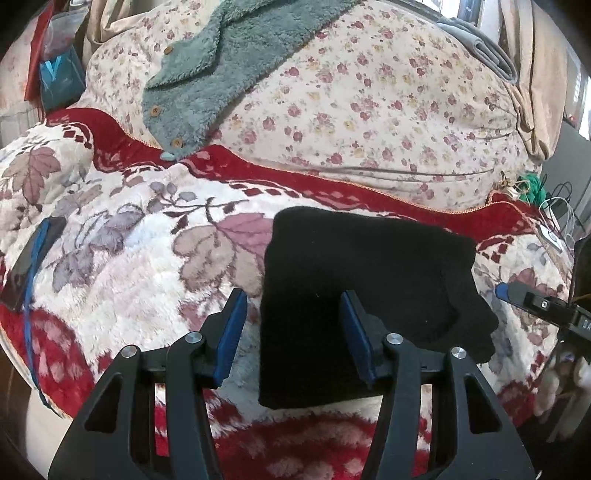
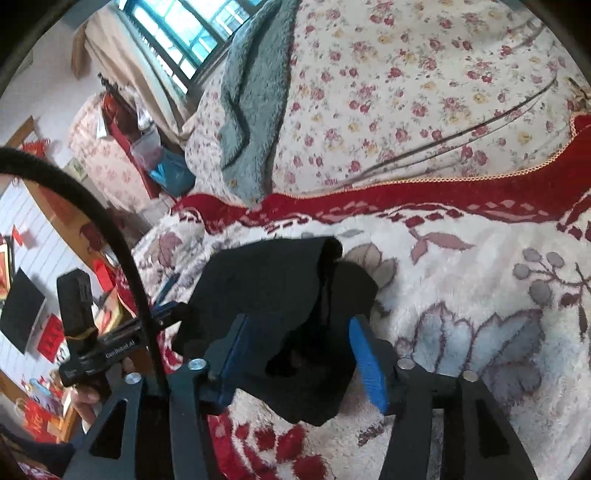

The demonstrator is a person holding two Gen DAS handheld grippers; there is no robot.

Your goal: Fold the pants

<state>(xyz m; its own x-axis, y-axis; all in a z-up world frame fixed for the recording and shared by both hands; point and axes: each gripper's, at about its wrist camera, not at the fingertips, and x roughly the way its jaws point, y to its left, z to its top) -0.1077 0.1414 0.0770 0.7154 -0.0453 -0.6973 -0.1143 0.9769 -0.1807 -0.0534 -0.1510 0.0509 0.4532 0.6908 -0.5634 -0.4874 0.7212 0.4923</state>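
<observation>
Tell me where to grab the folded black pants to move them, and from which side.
Grip the black pants at the straight folded edge toward the left gripper, coming from that side: the layers look flush there, while the opposite end is ragged.

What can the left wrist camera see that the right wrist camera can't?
Only the left wrist camera shows the wooden buttons on the green fleece and a folded grey cloth. Only the right wrist camera shows the window. Both show the black pants on the flowery blanket.
</observation>
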